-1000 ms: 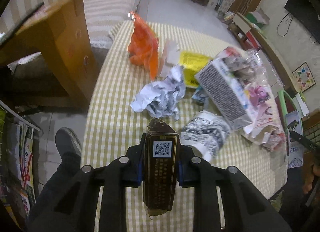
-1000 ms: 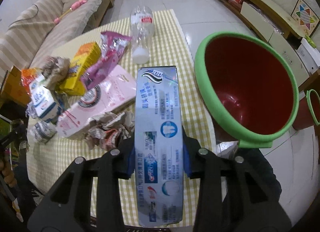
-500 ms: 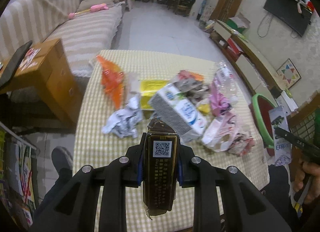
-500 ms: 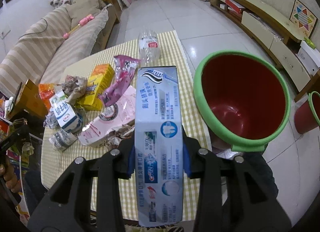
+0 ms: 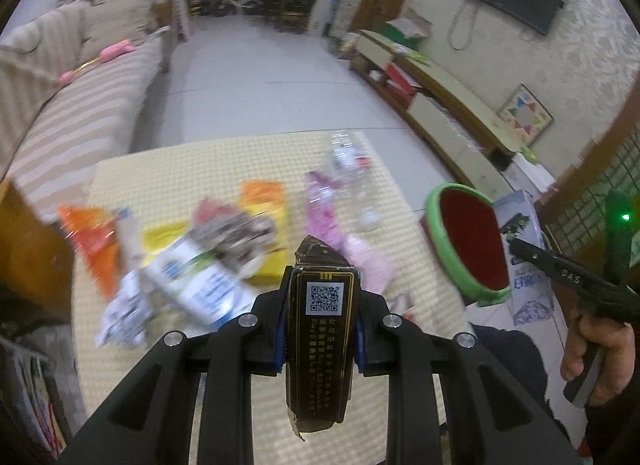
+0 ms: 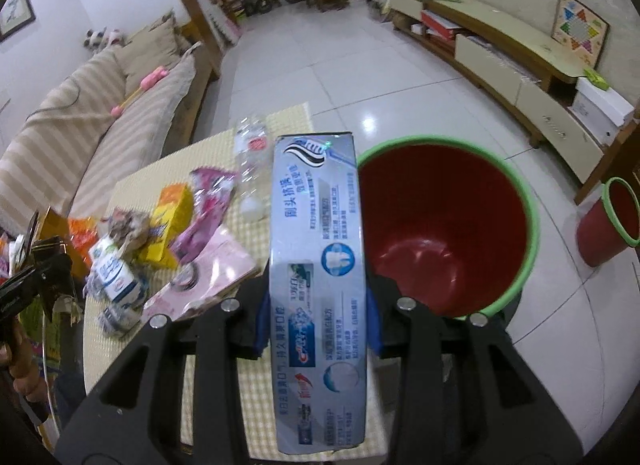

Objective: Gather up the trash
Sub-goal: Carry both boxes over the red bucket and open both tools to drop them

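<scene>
- Two black two-finger grippers: the left gripper (image 5: 320,329) and the right gripper (image 6: 316,317), each clamped on one box.
- One dark brown cardboard box with a QR label (image 5: 322,341).
- One long silver-blue toothpaste carton (image 6: 316,289).
- Two red plastic bins with green rims: a large bin (image 6: 444,221) beside the table and a small bin (image 6: 608,229) farther off on the floor.
- One clear plastic bottle (image 6: 250,153), lying on the yellow checked tablecloth (image 6: 208,377).
- One white-and-blue milk carton (image 6: 114,271).
- One yellow-orange cardboard box (image 6: 170,221).
- One flat pink packet (image 6: 208,269).
- One orange plastic wrapper (image 5: 96,241).
</scene>
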### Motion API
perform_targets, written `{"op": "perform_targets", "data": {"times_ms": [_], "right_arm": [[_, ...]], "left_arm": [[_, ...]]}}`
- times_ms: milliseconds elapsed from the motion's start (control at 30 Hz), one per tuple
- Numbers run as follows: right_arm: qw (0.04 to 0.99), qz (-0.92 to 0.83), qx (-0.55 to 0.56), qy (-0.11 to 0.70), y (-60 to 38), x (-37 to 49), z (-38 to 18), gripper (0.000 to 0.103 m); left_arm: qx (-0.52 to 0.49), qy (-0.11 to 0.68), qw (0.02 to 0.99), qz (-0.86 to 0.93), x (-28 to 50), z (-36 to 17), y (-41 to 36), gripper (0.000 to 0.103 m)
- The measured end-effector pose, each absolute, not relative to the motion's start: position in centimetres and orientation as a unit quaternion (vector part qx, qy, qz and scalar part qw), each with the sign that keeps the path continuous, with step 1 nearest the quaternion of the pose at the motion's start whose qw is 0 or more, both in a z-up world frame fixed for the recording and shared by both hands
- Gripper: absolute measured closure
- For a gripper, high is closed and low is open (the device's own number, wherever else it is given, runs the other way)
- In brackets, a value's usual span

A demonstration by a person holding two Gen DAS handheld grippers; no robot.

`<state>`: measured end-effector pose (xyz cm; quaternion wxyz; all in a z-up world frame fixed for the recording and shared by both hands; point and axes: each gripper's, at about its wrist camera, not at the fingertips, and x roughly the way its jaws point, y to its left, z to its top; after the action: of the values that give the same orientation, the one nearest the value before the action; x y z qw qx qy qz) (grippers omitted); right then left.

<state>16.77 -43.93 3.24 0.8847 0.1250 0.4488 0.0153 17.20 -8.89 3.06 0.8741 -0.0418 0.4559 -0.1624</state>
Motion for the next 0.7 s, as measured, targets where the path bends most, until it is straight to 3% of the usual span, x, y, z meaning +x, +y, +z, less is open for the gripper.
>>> {"op": "perform_targets", "data": {"times_ms": [700], "right_arm": [[0.887, -0.064, 0.191, 0.415, -55.4, 20.2, 2.0, 0.067]], "left_arm": [[-0.002, 0.465, 0.821, -0.331, 24.9, 3.8, -30.9, 0.081]]}}
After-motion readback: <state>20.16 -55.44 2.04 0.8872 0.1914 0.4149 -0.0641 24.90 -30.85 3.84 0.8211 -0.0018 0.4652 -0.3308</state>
